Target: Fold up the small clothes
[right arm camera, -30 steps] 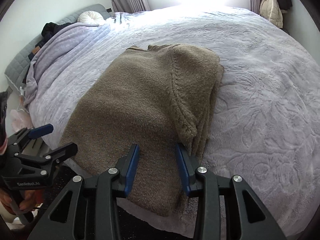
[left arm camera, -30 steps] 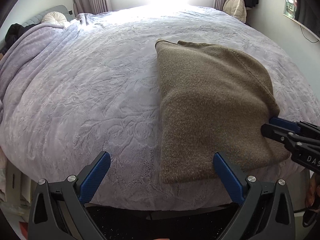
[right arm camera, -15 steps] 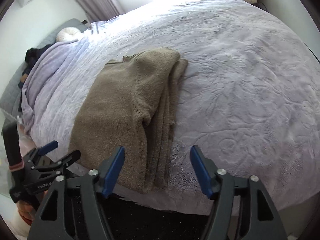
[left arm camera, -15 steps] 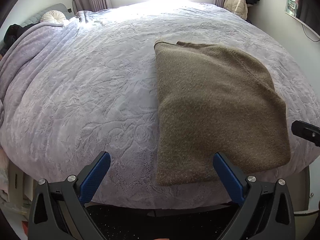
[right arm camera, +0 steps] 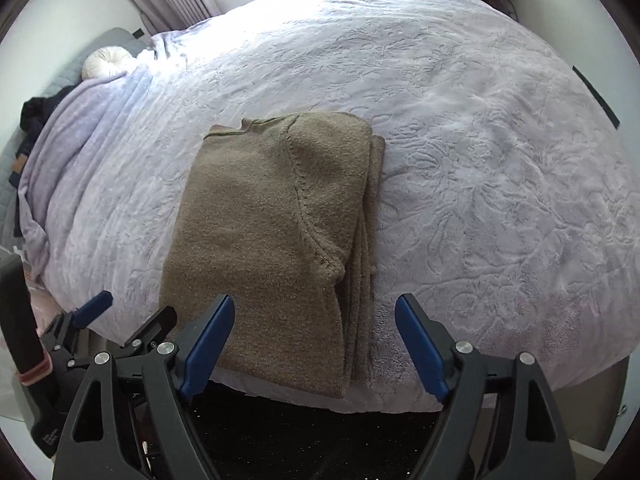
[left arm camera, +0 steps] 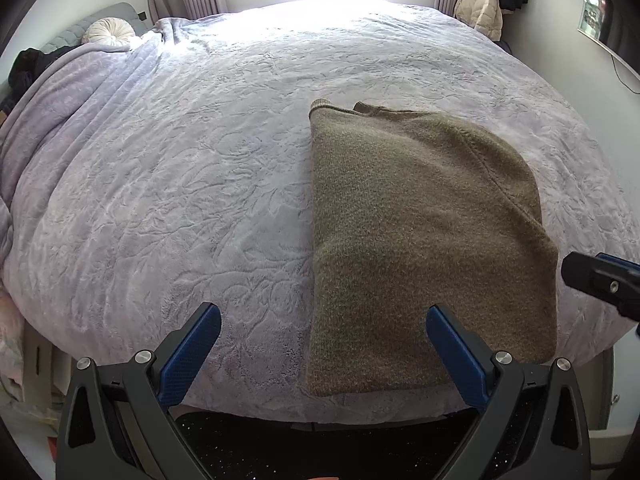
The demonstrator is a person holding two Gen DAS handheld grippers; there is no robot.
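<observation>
Since a second before, the right gripper (right arm camera: 314, 344) had let go of the sweater's (right arm camera: 272, 240) near edge and lifted clear; its jaws had just been opening and stood wide, nothing between the pads. The left gripper (left arm camera: 322, 354) had also risen a little, its jaws spread wide and empty, its right finger (left arm camera: 456, 354) hanging over the sweater's near corner, contact unclear. The brown sweater lay folded flat on the lavender bedspread (right arm camera: 480, 168), near the bed's front edge, its stacked layers showing along the right side.
</observation>
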